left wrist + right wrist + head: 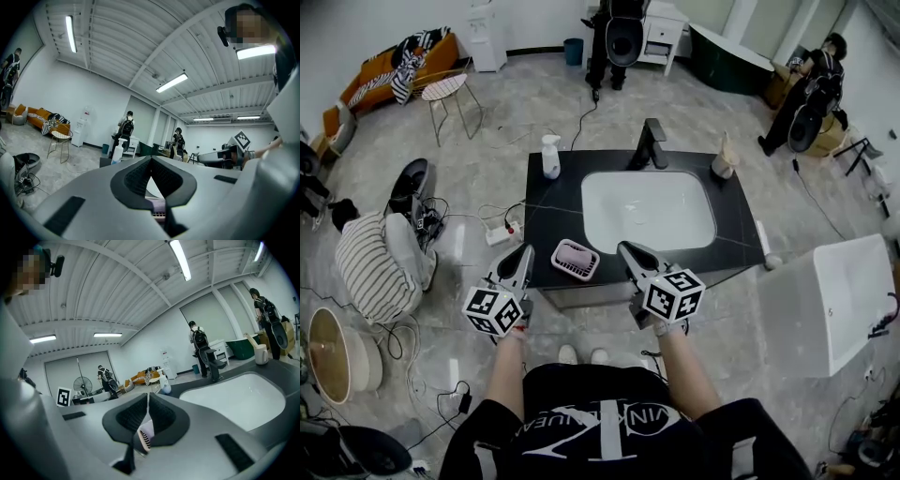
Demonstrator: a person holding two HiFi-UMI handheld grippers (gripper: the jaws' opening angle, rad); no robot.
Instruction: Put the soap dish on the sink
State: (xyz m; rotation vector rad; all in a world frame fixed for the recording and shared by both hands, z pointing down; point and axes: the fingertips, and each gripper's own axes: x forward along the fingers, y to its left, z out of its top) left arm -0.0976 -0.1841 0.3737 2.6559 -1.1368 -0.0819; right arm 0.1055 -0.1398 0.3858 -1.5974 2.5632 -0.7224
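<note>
pink soap dish (575, 260) sitting near the front edge of the black sink counter (737, 225), between left gripper (525, 250) and right gripper (626, 247), both sets of jaws closed on nothing, neither touching it

The left gripper (151, 159) has its jaws closed. The tips touch and hold nothing. Through the small gap under the tips you can see a bit of a pink soap dish (158, 206) with slits in it. Just past the jaws, a little to the left, a white spray bottle (118, 151) stands on the dark counter (106, 162). To the right of the jaws is the right gripper (202, 157) with its marker cube. Far to the left are a white chair (61, 137) and an orange sofa (37, 116). A person (125, 127) stands far behind the jaws.
</note>
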